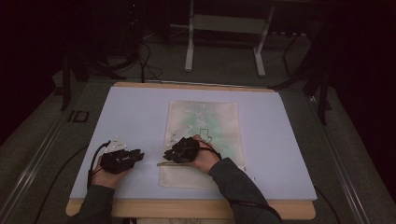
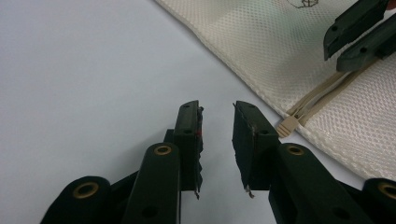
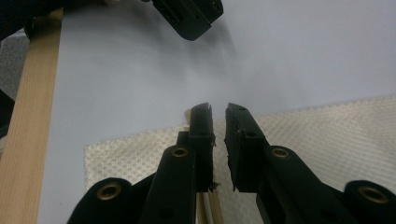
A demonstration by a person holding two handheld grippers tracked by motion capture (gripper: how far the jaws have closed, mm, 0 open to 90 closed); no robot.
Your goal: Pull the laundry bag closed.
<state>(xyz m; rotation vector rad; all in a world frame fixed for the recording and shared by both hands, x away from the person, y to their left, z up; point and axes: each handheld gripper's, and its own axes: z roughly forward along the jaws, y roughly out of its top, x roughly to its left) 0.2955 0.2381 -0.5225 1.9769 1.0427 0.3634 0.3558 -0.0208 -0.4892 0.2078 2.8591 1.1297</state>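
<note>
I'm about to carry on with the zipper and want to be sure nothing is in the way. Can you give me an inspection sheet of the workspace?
Surface: pale sheet on a wooden board, flat.
Job's things: mesh bag lying flat; its zipper runs to the edge nearest the left gripper.
Clutter: nothing seen.
Grippers: left gripper open over bare sheet, nothing between the jaws; right gripper shut, low over the zipper line; a grip on it can't be confirmed.
Cables: the left gripper's cable loops off the sheet edge; more cables lie on the floor behind.
Surroundings: dark room, metal stand behind the table.
</note>
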